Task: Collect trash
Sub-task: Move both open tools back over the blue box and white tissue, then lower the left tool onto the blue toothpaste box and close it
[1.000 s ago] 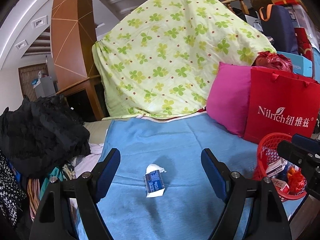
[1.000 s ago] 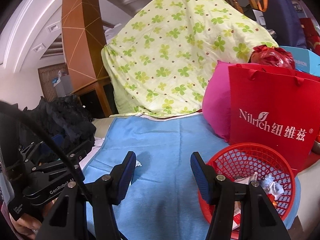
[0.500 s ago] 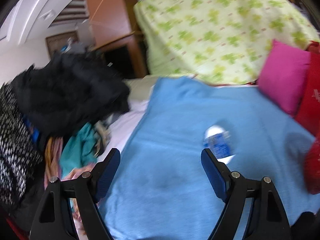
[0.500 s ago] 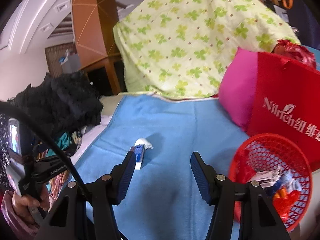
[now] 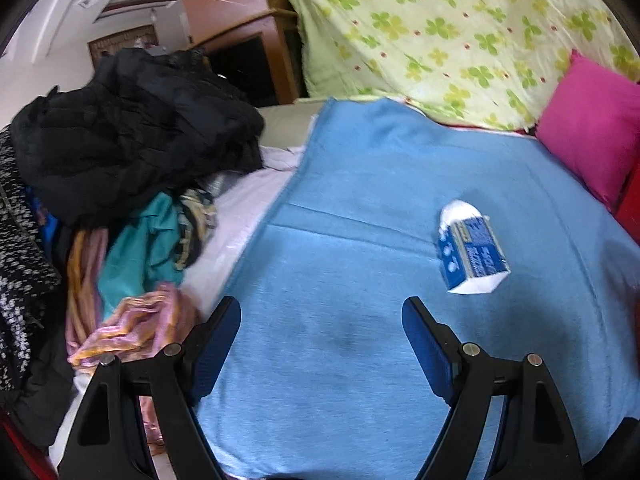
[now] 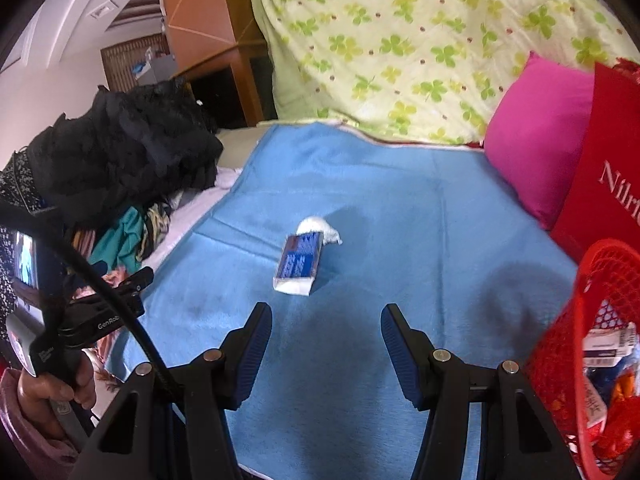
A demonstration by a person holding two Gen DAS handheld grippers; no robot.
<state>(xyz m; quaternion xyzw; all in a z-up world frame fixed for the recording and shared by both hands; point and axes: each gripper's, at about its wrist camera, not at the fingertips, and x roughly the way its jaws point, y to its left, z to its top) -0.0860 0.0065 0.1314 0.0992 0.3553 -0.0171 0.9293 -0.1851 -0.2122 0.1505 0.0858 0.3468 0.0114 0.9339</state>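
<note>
Both hands have dropped toward the bed since the earlier frames, and the tissue pack (image 6: 299, 264) that sat centred between my left fingers now lies off to their right, while it has come nearly in line with my right ones. That is what the coming grab turns on, as I judge it: the pack rests flat on the blue blanket (image 6: 400, 200), just ahead of my right gripper (image 6: 325, 350) and a touch toward its left finger, with its long axis running roughly away from me, tilted a little, and a white tissue poking out of its far end. From my left gripper (image 5: 322, 344) the same pack (image 5: 470, 250) sits beyond and outside the right finger, so the right hand looks the nearer and better lined up. Both sets of fingers stand released with nothing between them, the left pair spread wider than the right; the right gap still looks wide enough to straddle the pack across its short side. Both grippers point forward and downward at the blanket, neither touching it that I can see. Right of the pack, at the blanket's edge, the red basket (image 6: 600, 272) already holds wrappers, so I reckon the pack goes there next. Left of the pack, a heap of clothes (image 5: 132, 128) is piled against the blanket's far side, well apart from it.
</note>
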